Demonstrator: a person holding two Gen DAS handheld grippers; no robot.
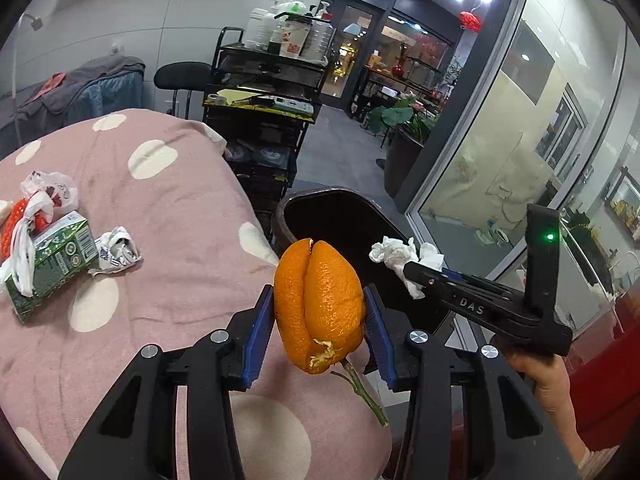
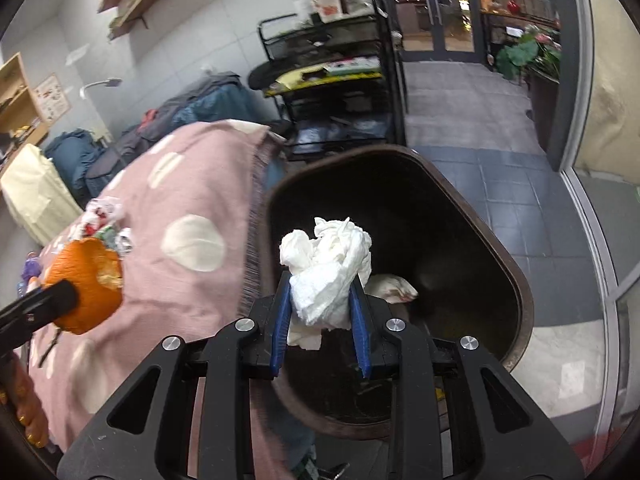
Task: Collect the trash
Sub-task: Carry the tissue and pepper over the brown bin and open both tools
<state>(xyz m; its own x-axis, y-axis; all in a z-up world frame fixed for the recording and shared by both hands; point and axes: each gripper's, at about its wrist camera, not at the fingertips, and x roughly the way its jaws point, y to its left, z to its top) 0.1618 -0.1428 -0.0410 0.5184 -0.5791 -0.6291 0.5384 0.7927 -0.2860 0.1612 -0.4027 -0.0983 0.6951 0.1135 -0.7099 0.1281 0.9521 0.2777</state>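
My left gripper (image 1: 319, 312) is shut on an orange peel (image 1: 318, 304) with a green stem, held over the edge of the pink spotted tablecloth (image 1: 180, 208). The peel also shows in the right wrist view (image 2: 86, 288). My right gripper (image 2: 320, 312) is shut on a crumpled white tissue (image 2: 326, 268), held over the open dark trash bin (image 2: 460, 200). The tissue (image 1: 396, 256) and the bin (image 1: 340, 212) show in the left wrist view too. A wad of paper (image 2: 390, 286) lies inside the bin.
On the cloth at the left lie a green carton (image 1: 52, 268), a crumpled wrapper (image 1: 118, 250) and a white plastic bag with red netting (image 1: 36, 204). A black cart (image 1: 264, 100) with bottles stands behind the table. Glass wall (image 1: 520, 140) to the right.
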